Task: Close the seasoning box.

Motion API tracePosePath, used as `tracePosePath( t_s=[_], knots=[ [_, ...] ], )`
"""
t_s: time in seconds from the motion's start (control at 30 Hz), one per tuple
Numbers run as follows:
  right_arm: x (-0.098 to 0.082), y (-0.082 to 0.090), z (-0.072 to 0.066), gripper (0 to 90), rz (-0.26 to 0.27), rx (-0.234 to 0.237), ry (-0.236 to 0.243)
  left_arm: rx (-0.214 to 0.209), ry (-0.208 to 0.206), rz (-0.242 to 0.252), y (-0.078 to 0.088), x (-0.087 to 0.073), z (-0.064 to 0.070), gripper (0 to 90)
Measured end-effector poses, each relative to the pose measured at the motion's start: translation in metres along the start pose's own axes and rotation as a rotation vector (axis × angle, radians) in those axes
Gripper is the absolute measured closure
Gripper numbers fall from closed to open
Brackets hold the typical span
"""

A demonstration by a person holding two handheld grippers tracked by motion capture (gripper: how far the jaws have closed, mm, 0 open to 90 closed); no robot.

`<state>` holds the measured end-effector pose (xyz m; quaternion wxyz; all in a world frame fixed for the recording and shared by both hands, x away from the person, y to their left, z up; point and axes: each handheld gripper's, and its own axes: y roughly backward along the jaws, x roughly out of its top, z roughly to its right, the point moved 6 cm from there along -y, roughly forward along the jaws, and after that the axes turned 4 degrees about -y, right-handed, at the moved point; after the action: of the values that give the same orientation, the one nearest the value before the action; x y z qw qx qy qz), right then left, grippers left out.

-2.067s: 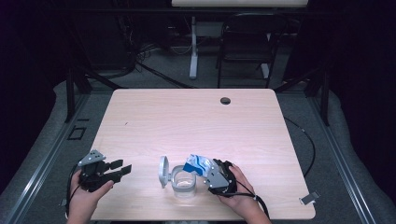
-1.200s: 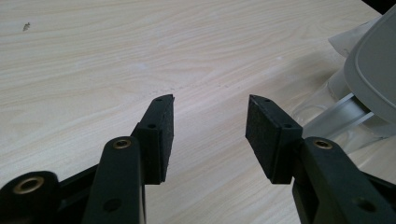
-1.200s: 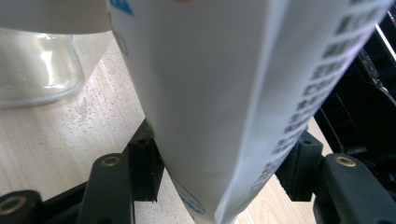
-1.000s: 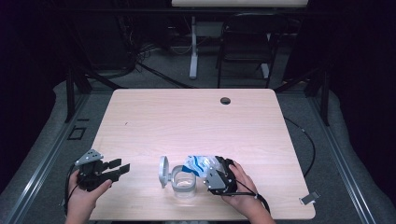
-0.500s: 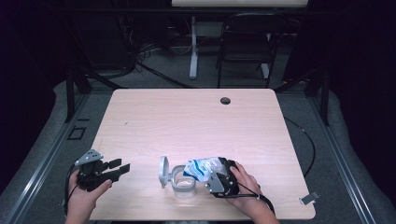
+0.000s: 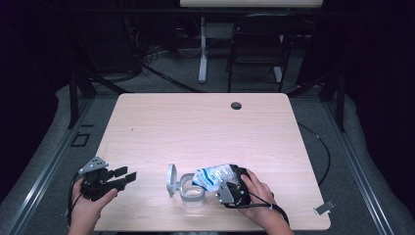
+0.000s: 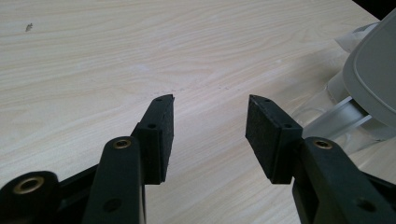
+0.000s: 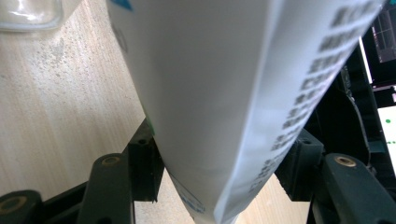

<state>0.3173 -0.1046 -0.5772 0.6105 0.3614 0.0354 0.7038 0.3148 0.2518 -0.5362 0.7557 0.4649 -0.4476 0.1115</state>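
right gripper (image 6: 221,185) clamps pouch (image 6: 213,177) — beside container (image 6: 192,192)

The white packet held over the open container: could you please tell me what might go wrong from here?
1. The packet is tilted with its end over the clear container, whose mouth looks small, so anything poured might land on the table.
2. The right hand-held gripper squeezes a soft packet, which could slip or buckle.
3. The left hand-held gripper is open and apart from the container, so nothing steadies it, and a nudge could shift it or its upright lid.
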Motion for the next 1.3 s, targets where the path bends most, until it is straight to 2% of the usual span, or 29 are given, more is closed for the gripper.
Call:
tracePosePath(
  t_s=[0.13, 0.17, 0.3, 0.43, 0.5, 0.6, 1.17, 1.2, 1.3],
  knots=[
    [0.001, 0.002, 0.003, 42.4, -0.022, -0.012, 0.038, 0.000, 0.003, 0.001, 0.000, 0.000, 0.000, 52.4],
    [0.001, 0.001, 0.002, 42.5, -0.004, -0.013, 0.029, 0.001, 0.004, 0.002, 0.000, 0.000, 0.000, 52.4],
    [0.002, 0.001, 0.003, 42.4, -0.007, -0.015, 0.044, 0.001, 0.007, 0.005, 0.000, 0.000, -0.001, 52.4],
    [0.002, 0.003, 0.005, 42.4, -0.030, -0.021, 0.074, 0.001, 0.007, 0.005, 0.001, 0.000, -0.001, 52.4],
    [0.003, 0.001, 0.004, 42.5, -0.011, -0.016, 0.063, 0.002, 0.007, 0.005, 0.001, 0.000, -0.001, 52.4],
    [0.004, 0.001, 0.005, 42.5, -0.010, -0.015, 0.070, 0.002, 0.007, 0.004, 0.001, 0.000, -0.001, 52.4],
    [0.006, 0.003, 0.010, 42.5, -0.023, -0.014, 0.134, 0.002, 0.007, 0.004, 0.001, 0.000, -0.001, 52.4],
    [0.007, 0.004, 0.011, 42.5, -0.038, -0.014, 0.151, 0.001, 0.006, -0.001, 0.001, 0.000, -0.002, 52.4],
    [0.008, 0.003, 0.011, 42.5, -0.020, -0.013, 0.151, 0.002, 0.006, -0.001, 0.001, 0.000, -0.002, 52.4]
  ],
)
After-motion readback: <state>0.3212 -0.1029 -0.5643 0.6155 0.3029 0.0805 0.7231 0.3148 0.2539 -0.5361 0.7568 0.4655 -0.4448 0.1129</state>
